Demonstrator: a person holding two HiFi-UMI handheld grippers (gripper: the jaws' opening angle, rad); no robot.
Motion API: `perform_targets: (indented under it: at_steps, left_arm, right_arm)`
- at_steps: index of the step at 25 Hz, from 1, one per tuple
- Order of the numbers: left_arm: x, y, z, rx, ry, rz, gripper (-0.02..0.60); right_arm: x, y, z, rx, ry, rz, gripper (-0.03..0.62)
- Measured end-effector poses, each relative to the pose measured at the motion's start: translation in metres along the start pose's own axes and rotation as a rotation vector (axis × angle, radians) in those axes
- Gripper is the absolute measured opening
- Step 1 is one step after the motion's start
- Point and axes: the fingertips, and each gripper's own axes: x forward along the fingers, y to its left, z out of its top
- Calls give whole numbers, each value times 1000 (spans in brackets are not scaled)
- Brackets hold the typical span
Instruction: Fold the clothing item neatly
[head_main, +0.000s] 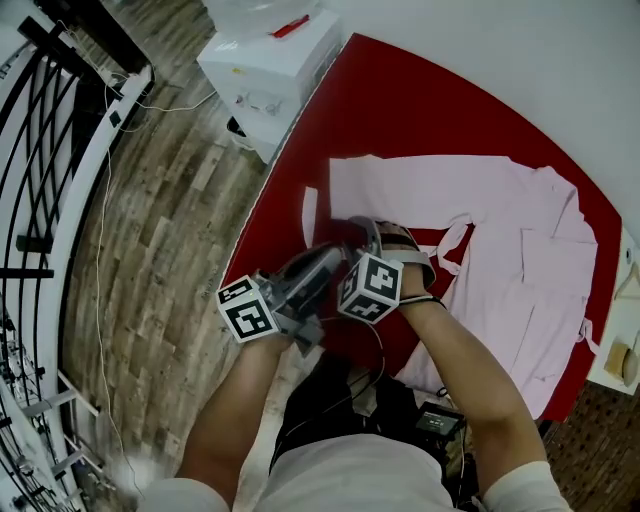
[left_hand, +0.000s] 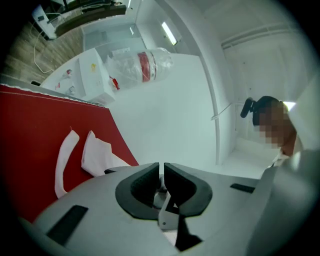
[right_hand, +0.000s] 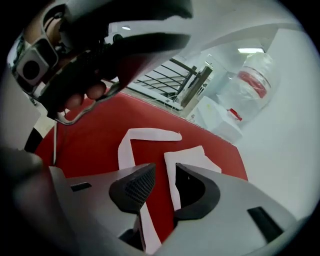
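A pale pink robe (head_main: 500, 240) lies spread on the red table (head_main: 400, 110), one long sleeve (head_main: 400, 190) reaching left. A loose strip of the same cloth (head_main: 309, 215) lies by the sleeve's end. Both grippers hover close together over that end. My left gripper (head_main: 338, 252) is shut with nothing between its jaws, and the sleeve end (left_hand: 97, 155) and strip (left_hand: 62, 165) lie beyond it to the left. My right gripper (head_main: 362, 226) points down with its jaws apart. Through their gap (right_hand: 165, 182) I see the sleeve's edge (right_hand: 192, 160) and the strip (right_hand: 145, 135) lying on the table below, not pinched.
A white box (head_main: 270, 60) with a clear plastic bag (left_hand: 142, 65) on top stands off the table's far left corner. Wooden floor, a thin cable and a black railing (head_main: 40, 150) lie to the left. A small stand with objects (head_main: 620, 350) sits at the right edge.
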Motion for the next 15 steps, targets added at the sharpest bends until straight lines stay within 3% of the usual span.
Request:
perform_targets:
  at_steps: [3, 9, 13, 15]
  left_arm:
    - [-7, 12, 9, -14, -26, 30, 8]
    - [-11, 31, 13, -59, -31, 64, 9]
    - [-10, 40, 11, -82, -19, 88, 9]
    - [-8, 44, 13, -90, -14, 99, 9]
  right_arm:
    - [23, -1, 6, -28, 28, 1, 106]
    - [43, -10, 11, 56, 44, 19, 100]
    - [49, -13, 10, 128, 69, 79, 39]
    - [47, -19, 10, 140, 65, 67, 28]
